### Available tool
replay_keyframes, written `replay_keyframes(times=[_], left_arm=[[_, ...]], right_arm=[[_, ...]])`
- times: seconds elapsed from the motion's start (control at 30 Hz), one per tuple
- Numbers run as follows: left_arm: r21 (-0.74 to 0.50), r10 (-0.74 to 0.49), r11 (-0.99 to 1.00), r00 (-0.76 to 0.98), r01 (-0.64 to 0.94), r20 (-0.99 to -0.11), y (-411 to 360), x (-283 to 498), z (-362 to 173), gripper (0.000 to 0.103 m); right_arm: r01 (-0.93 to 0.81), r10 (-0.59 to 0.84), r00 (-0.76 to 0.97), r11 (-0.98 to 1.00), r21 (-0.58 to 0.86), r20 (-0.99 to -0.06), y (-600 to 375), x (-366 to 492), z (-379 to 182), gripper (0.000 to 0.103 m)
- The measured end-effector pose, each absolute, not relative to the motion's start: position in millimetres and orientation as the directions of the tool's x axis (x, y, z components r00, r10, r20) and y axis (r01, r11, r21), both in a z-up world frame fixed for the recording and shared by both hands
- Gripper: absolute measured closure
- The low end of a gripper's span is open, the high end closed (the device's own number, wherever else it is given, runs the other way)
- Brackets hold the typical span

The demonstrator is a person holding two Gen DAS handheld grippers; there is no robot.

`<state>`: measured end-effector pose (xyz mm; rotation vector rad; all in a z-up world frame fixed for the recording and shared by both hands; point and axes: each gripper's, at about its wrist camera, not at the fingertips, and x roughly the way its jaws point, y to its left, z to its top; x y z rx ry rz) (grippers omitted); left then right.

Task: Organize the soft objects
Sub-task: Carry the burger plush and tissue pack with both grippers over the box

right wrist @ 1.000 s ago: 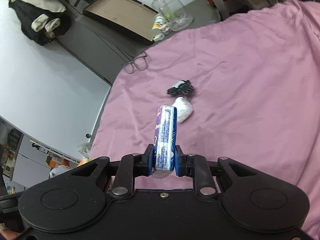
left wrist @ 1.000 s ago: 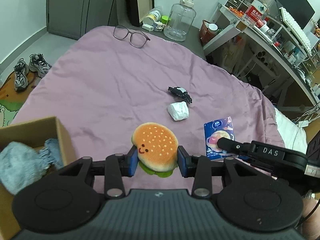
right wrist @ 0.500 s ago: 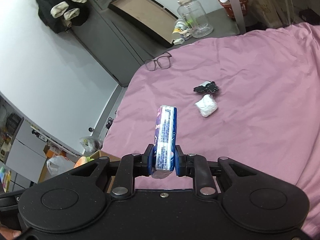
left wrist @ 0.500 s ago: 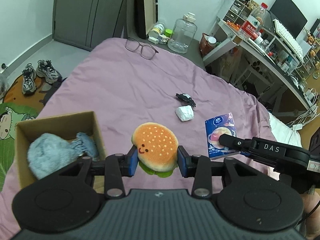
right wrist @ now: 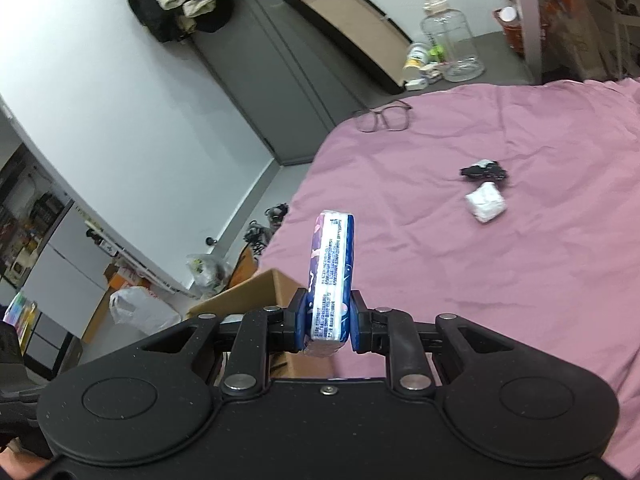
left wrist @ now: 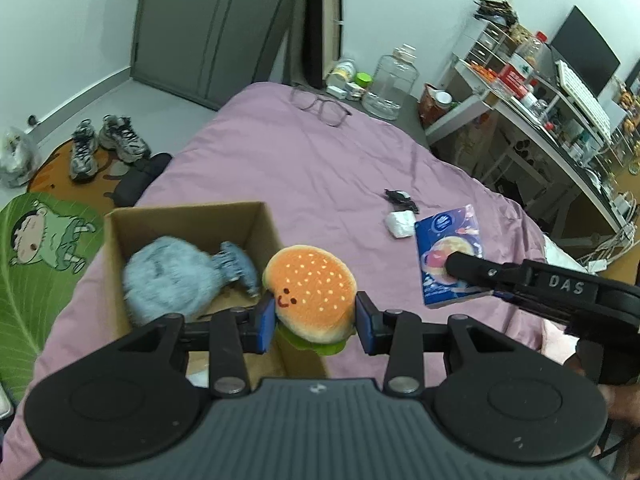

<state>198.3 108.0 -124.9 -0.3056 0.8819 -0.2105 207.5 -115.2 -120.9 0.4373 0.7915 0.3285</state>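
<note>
Left wrist view: the left gripper [left wrist: 315, 322] clamps a burger plush [left wrist: 310, 290] just beside the cardboard box's [left wrist: 188, 216] near-right wall; the right gripper [right wrist: 326, 326] pinches a tissue pack [right wrist: 330, 276] farther from the box. Released early, the plush could clip the rim and tumble onto the bed [left wrist: 304, 168].

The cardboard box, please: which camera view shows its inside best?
The left wrist view: it looks down into the open cardboard box, showing a fluffy blue-grey plush inside. The right wrist view catches only one brown corner of it behind the gripper, nothing inside.
</note>
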Motion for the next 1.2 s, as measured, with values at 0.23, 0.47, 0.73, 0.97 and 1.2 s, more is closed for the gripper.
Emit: replay_keyframes(times=[0.23, 0.47, 0.73, 0.97, 1.2], left_arm=[[-0.333, -0.264, 0.943, 0.634, 0.011, -0.726, 138.7, 184.3, -129.3, 0.063], [-0.348, -0.234, 0.935, 0.633, -0.06, -0.738, 165.7, 182.4, -142.3, 0.062], [-0.357, -0.216, 0.927, 0.609, -0.119, -0.763, 177.9, 184.4, -158.2, 0.059], [-0.33, -0.164, 0.928, 0.608, -0.172, -0.777, 182.5, 187.6, -160.8, 0.049], [-0.313, -0.134, 0.93, 0.617, -0.191, -0.775, 182.7, 190.5, -157.3, 0.048]], right_arm=[[-0.157, 0.468, 0.647, 0.854, 0.497, -0.601, -87.0, 200.7, -121.9, 0.082], [-0.183, 0.482, 0.631, 0.854, 0.487, -0.608, -63.3, 197.8, -128.9, 0.082], [-0.224, 0.518, 0.603, 0.84, 0.494, -0.607, -40.3, 200.5, -132.3, 0.082], [-0.242, 0.554, 0.567, 0.819, 0.52, -0.609, -21.2, 208.0, -143.1, 0.082], [-0.242, 0.571, 0.543, 0.809, 0.536, -0.616, -9.6, 215.9, -152.7, 0.082]])
